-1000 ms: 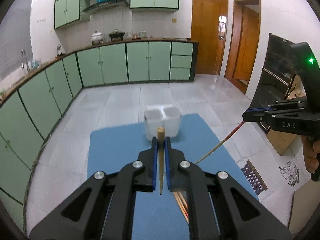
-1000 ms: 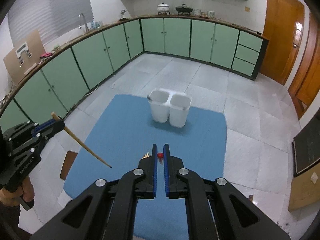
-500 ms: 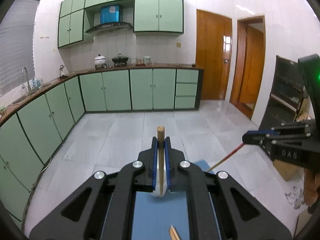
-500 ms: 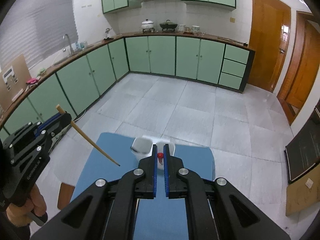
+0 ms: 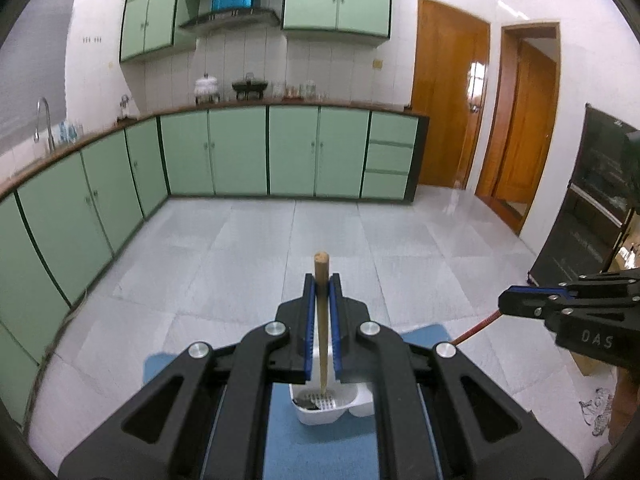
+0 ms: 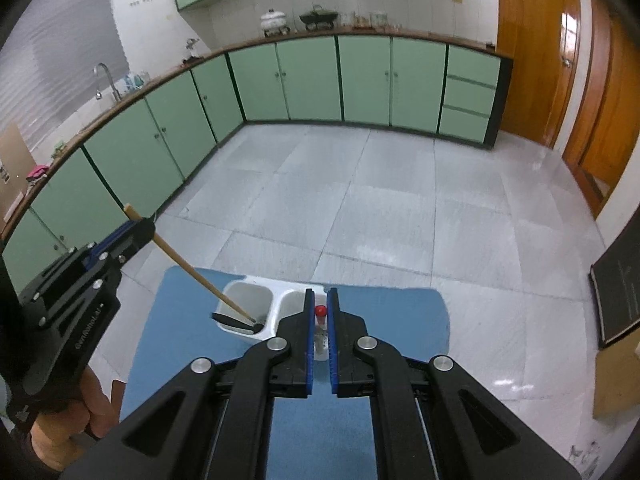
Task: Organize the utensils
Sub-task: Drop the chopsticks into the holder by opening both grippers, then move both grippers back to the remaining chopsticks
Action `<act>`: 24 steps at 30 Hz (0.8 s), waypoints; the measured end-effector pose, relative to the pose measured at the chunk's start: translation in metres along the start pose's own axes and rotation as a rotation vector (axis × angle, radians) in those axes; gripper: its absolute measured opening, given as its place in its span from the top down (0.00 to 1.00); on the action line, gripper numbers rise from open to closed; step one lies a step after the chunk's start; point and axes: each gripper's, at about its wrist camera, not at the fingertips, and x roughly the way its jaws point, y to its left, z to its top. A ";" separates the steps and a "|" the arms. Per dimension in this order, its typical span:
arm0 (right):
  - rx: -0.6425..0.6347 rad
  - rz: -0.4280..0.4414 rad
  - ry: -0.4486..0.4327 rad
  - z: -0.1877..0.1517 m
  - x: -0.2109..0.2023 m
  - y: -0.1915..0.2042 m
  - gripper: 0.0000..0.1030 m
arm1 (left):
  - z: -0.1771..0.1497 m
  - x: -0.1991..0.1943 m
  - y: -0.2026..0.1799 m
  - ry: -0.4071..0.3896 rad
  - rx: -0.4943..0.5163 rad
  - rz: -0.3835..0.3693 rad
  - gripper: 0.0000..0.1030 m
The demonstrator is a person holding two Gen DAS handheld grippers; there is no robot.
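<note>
A white two-compartment utensil holder [image 6: 276, 300] stands on the blue mat [image 6: 380, 312]; it also shows in the left wrist view [image 5: 332, 410]. My left gripper [image 5: 322, 292] is shut on a wooden chopstick [image 5: 321, 320] whose lower tip reaches into the holder's left compartment [image 6: 244, 304]. My right gripper [image 6: 320, 312] is shut on a red-tipped chopstick [image 6: 320, 314] that points down over the right compartment. The red chopstick also shows in the left wrist view [image 5: 476, 326].
Green cabinets [image 5: 240, 152] line the far and left walls around a tiled floor [image 6: 380, 208]. Wooden doors [image 5: 452, 104] stand at the right. A black appliance [image 5: 592, 216] and a cardboard box [image 6: 616, 380] sit at the right.
Both grippers moved forward over the holder and tilted their chopsticks upright. The wooden chopstick's tip has dropped into the left compartment; the red one now hangs over the right.
</note>
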 end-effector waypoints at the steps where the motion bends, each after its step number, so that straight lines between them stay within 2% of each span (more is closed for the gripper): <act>1: 0.012 0.003 0.010 -0.003 0.011 -0.005 0.95 | -0.007 0.009 0.002 0.016 0.000 0.004 0.94; 5: 0.042 0.023 0.029 -0.015 0.028 -0.016 0.92 | -0.021 0.023 0.014 0.054 -0.012 0.019 0.91; 6: 0.043 0.020 0.019 -0.018 0.026 -0.017 0.89 | -0.023 0.022 0.017 0.060 -0.012 0.020 0.83; 7: 0.042 0.012 0.006 -0.019 0.024 -0.018 0.82 | -0.024 0.019 0.020 0.061 -0.014 0.021 0.74; 8: 0.040 0.009 -0.008 -0.021 0.019 -0.019 0.79 | -0.024 0.012 0.022 0.051 -0.013 0.024 0.71; 14: 0.042 0.018 -0.075 -0.041 -0.021 -0.027 0.79 | -0.024 -0.052 0.038 -0.011 0.012 0.034 0.52; 16: 0.021 0.022 -0.109 -0.062 -0.042 -0.027 0.78 | -0.034 -0.081 0.046 -0.028 0.021 0.038 0.42; 19: -0.005 0.039 -0.152 -0.108 -0.067 -0.027 0.73 | -0.063 -0.121 0.057 -0.038 0.035 0.054 0.36; 23: -0.035 0.028 -0.177 -0.197 -0.080 -0.021 0.69 | -0.125 -0.161 0.070 -0.016 0.025 0.076 0.31; 24: -0.045 0.024 -0.179 -0.229 -0.078 -0.017 0.69 | -0.142 -0.170 0.070 -0.015 0.027 0.081 0.29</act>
